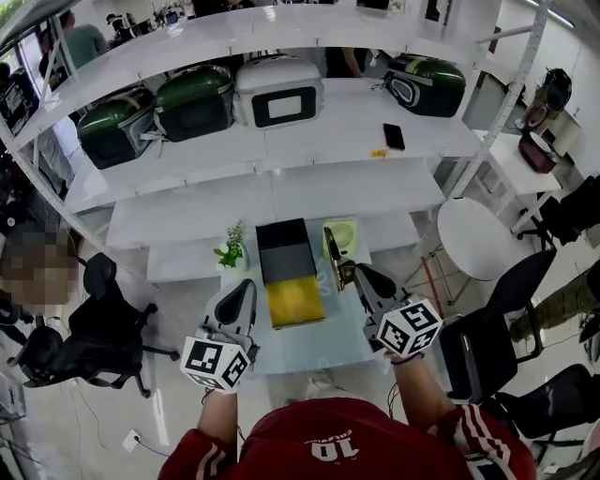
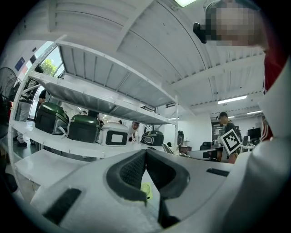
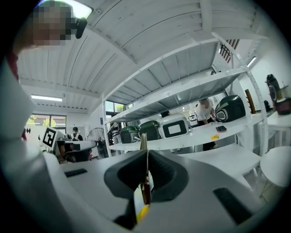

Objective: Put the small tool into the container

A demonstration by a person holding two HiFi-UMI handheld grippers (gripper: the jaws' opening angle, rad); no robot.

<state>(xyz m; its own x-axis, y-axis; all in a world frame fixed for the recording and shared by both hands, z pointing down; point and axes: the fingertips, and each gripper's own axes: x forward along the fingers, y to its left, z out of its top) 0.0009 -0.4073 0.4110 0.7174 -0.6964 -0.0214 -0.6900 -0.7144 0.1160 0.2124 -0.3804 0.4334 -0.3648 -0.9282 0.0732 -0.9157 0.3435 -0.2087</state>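
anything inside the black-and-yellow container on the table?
Black-and-yellow rectangular container: open near half shows only plain yellow, no item visible. Far half is black-covered, contents hidden. Thin brass-coloured tool is clamped in the right gripper.

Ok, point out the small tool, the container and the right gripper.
small tool (image 1: 333, 251), head view, on its brass-coloured blade.
container (image 1: 295, 302), head view, on its yellow part.
right gripper (image 1: 357, 273), head view, at its fingertips, closed on the small tool.

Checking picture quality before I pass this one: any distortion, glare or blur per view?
Head view: sharp, evenly lit, shelves bowed by the wide lens. Left gripper view: heavy fisheye, dark corners, left claw soft, lamp blown out at top. Right gripper view: same fisheye, right claw soft around the tool, lamp glaring top left.
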